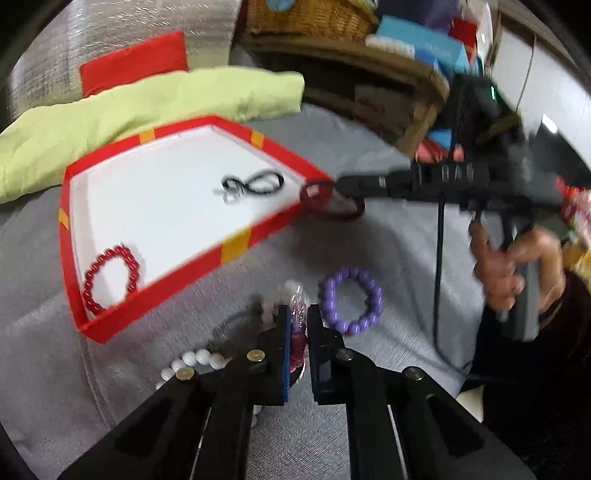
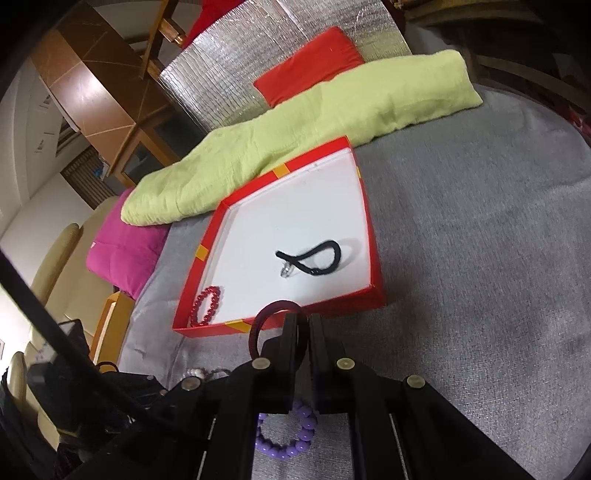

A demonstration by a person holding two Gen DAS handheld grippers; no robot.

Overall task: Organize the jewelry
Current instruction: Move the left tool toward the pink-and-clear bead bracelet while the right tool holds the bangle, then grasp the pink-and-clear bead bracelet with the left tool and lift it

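In the left wrist view my left gripper is low over the grey cloth, shut on a pink and clear bead bracelet. A purple bead bracelet lies just to its right and white beads to its left. A red box with a white floor holds a red bead bracelet and a black cord with a silver pendant. My right gripper is shut on a dark red loop at the box's near corner. In the right wrist view, that gripper and loop hang just short of the box rim.
A green cushion, a red cushion and a pink cushion lie behind and beside the box. A wicker basket and stacked boxes crowd the far right. A person's hand grips the right handle.
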